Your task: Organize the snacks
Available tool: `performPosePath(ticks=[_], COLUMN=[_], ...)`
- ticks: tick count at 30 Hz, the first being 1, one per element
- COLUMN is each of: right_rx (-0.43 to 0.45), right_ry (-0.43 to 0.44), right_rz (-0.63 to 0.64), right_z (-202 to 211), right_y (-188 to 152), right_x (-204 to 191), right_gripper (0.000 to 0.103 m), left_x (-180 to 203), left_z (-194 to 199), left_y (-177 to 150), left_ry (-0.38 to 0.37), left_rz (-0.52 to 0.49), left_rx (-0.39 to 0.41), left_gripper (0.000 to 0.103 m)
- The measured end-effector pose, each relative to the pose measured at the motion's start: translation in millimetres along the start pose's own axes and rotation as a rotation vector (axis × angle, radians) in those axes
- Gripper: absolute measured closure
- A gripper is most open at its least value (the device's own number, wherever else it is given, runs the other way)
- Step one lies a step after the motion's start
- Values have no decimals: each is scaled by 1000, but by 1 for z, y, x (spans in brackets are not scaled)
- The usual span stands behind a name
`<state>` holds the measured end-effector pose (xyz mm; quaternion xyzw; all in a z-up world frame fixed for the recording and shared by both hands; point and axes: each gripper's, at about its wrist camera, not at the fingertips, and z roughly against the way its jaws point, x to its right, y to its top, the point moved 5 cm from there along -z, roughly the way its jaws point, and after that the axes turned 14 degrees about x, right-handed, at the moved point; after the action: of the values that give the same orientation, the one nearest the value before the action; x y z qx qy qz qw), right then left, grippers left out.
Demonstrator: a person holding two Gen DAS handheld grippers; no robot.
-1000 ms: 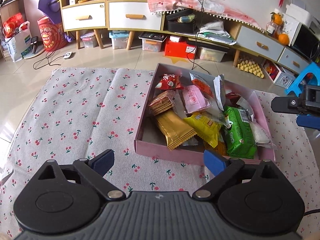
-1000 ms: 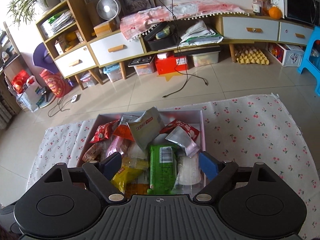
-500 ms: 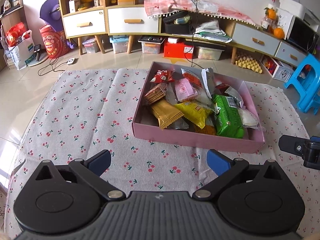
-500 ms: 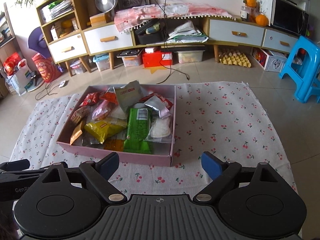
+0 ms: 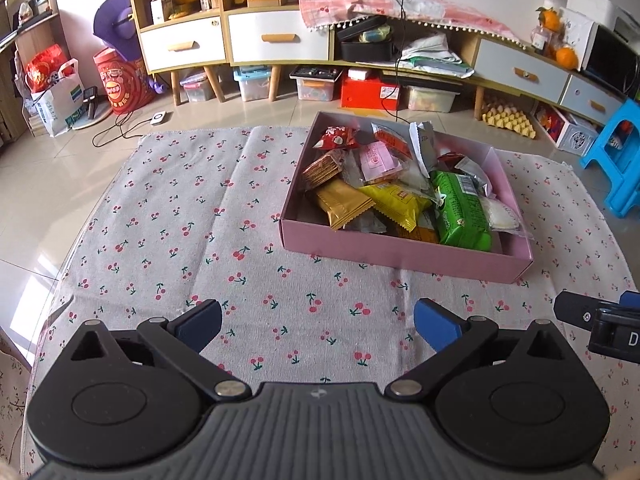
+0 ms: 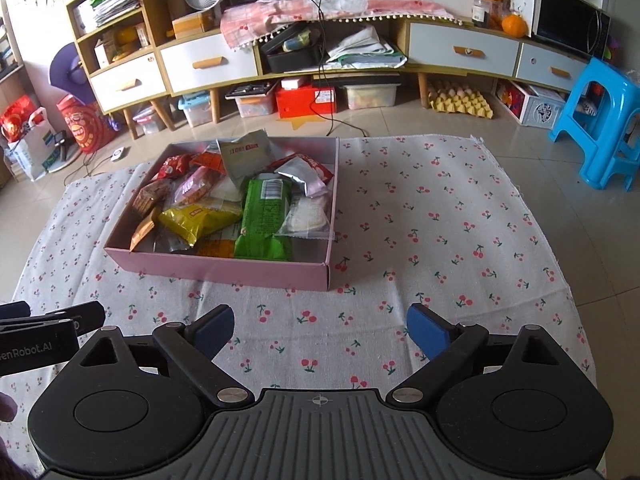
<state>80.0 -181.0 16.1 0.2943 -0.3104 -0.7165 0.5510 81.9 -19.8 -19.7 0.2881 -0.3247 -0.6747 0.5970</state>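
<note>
Reading state: both sets of tongs spread wide and empty, well back from the pink box [image 5: 400,254], which sits on the cherry-print cloth [image 5: 180,220] with every snack inside it.
Left tongs [image 5: 318,322]: released, nothing between the blue pads, hovering over bare cloth on the near-left side of the box. Jaws have just been opening.
Right tongs [image 6: 320,326]: released too, nothing between the pads, over cloth near the box's near wall. Jaws have just been opening.
Snacks: heaped loose in the box; green packet [image 6: 264,220] and yellow packet [image 6: 200,220] lie on top toward the near wall, grey foil packet [image 6: 246,156] stands tilted at the far wall, clear bag of white snacks [image 6: 310,214] is against the right wall, its edge poking over the rim.
Task progress: looks finished or close to it; no snack visible on the cloth outside the box.
Risk 1: overfill. Pile sits above the rim in places; any nudge to the box could spill the clear bag or the green packet over the near-right corner.
Risk 2: thin walls. Box looks like light card; tongs pinching a wall could buckle it or drag the box, since the cloth under it may slide or bunch.
Risk 3: slick wrappers. Foil and film packets overlap; grabbing one probably lifts or flicks a neighbour.
Risk 4: collision. Each tool's tip shows at the edge of the other's view, so they are near each other; converging on the box together could clash them.
Unknown: what lies under the top layer cannot be told.
</note>
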Motion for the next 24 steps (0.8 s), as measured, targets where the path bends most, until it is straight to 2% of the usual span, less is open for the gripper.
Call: performPosePath(ticks=[10,24], right_rx=[3,2], right_ry=[13,25], right_rz=[53,51], right_z=[0,0], right_y=[-6,-6], right_x=[-8,-8], right_gripper=[8,8], left_x=[10,16], left_z=[3,5], left_y=[-7,-9], left_ry=[-10,-11], left_rz=[-55,-76], left_rx=[-3,2], left_gripper=[1,1])
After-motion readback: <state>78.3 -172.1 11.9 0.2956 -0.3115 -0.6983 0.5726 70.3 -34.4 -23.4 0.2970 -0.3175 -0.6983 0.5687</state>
